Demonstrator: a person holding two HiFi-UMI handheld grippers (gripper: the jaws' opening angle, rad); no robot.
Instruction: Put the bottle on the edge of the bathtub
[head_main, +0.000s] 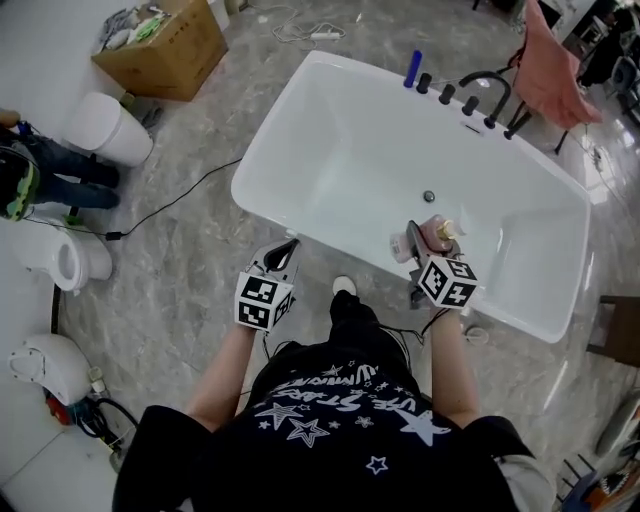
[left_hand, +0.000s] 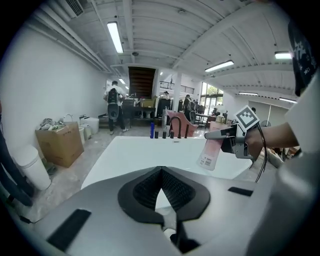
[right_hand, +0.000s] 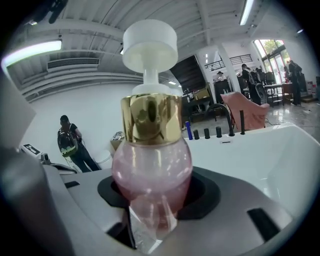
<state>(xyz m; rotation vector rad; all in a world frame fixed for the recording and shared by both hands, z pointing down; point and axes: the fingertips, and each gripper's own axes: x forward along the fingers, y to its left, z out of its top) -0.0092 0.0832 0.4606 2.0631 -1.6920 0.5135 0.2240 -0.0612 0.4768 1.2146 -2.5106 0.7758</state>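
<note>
Dark shirt fabric with star print fills the bottom of the head view, with both forearms reaching forward from it.

Left tool: the jaws are narrow. In the left gripper view the ribbed black pads meet at their far tips and nothing sits between them. This tool is over the floor, just outside the near rim of the bathtub.

Right tool: the jaws are clamped on the bottle. In the right gripper view the pink body of the bottle sits between the pads, with the gold collar and white pump head above it. In the left gripper view the bottle is tilted, its labelled body below the jaws.

Bottle position: held in the air above the near rim of the bathtub, toward its right end in the head view, and not resting on the rim.

Surroundings: a blue container and black tap fittings stand on the far rim. A cardboard box sits on the floor to the far left.
</note>
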